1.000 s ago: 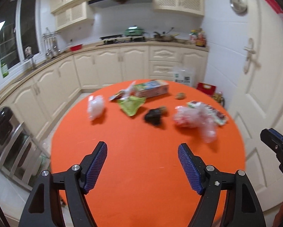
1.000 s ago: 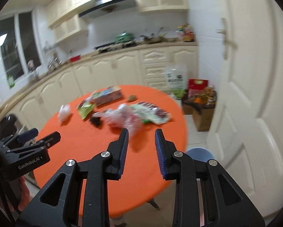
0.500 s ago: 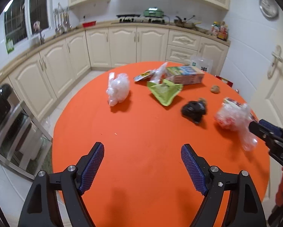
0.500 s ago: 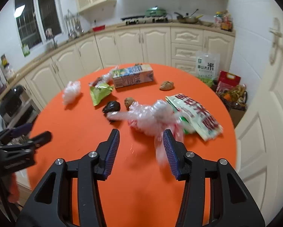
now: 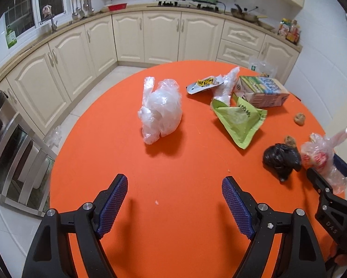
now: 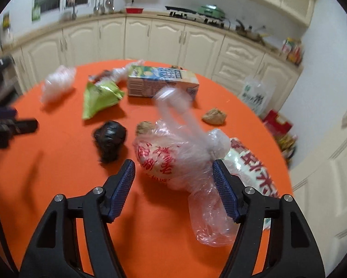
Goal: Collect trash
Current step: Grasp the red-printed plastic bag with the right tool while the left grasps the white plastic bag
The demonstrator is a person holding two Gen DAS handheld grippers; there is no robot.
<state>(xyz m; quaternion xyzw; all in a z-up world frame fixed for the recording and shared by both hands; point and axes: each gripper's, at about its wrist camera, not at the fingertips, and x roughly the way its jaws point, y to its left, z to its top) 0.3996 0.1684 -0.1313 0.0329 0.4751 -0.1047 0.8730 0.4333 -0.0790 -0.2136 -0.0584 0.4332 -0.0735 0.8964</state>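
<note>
The right wrist view is motion-blurred, so the print on the milk carton (image 6: 163, 82) and the red lettering on the clear plastic bag (image 6: 173, 159) cannot be read. In the left wrist view the right gripper (image 5: 328, 180) is cut off by the frame edge.

The left gripper (image 5: 174, 205) hovers low over a bare stretch of the orange table (image 5: 118, 157), jaws spread wide and holding nothing. Ahead of it lies a white plastic bag (image 5: 160, 112), and further right a green wrapper (image 5: 239, 118) and a black crumpled bag (image 5: 281, 159).

The right gripper (image 6: 173, 185) is also wide open, its fingers either side of the clear plastic bag; whether the pads touch it is unclear.
</note>
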